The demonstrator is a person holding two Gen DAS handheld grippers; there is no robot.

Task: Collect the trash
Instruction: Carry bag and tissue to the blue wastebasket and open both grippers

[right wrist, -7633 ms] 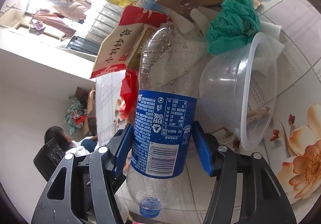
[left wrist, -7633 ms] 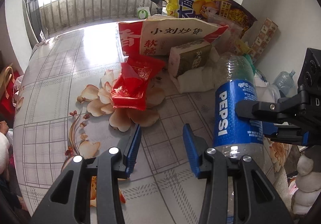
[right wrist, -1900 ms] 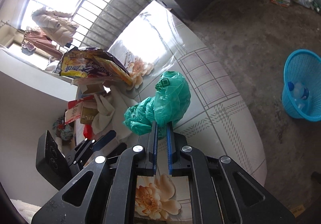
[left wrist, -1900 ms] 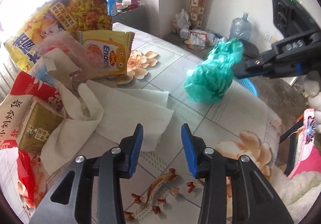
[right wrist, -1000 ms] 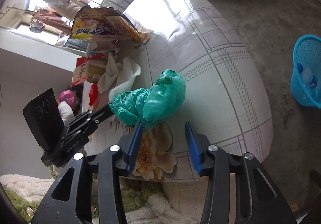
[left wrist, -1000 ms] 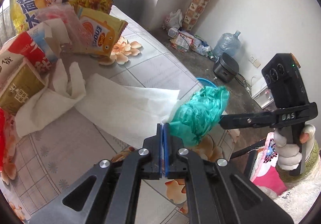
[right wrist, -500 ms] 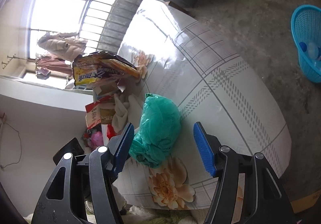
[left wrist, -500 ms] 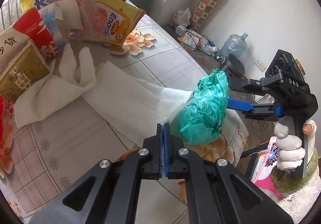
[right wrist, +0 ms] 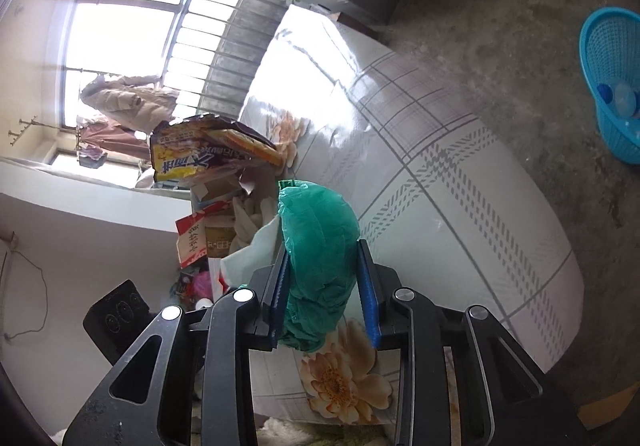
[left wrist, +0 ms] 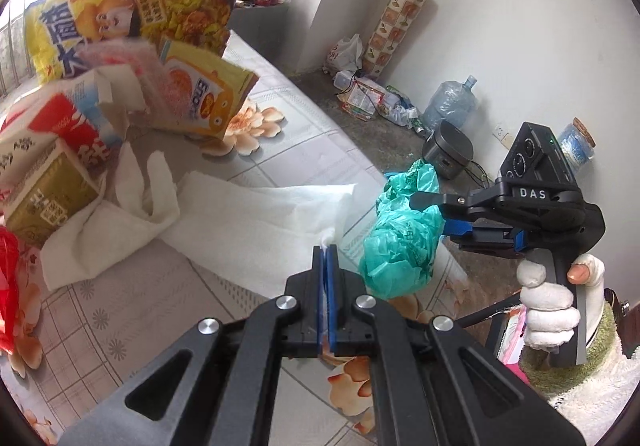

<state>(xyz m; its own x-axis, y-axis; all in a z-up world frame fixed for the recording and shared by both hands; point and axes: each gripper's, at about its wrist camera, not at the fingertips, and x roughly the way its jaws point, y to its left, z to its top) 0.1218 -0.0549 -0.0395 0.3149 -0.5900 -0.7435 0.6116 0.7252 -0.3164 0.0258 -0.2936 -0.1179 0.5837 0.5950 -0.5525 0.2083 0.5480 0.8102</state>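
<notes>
Your green plastic bag (right wrist: 318,246) sits bunched at the table (right wrist: 460,206) edge, between the fingers of the right gripper (right wrist: 324,286), whose jaws are closing on it after swinging wide a moment ago (a re-grip, likely for a firmer hold). The blue basket (right wrist: 612,82) waits on the floor, well apart. Your left gripper (left wrist: 326,258) stays pinched fully closed on a corner of the white paper towel (left wrist: 256,222), so two pieces look ready to go. Readable: "DAS" on the right tool, "Enaq"-like lettering on the yellow snack packet (left wrist: 204,102).
</notes>
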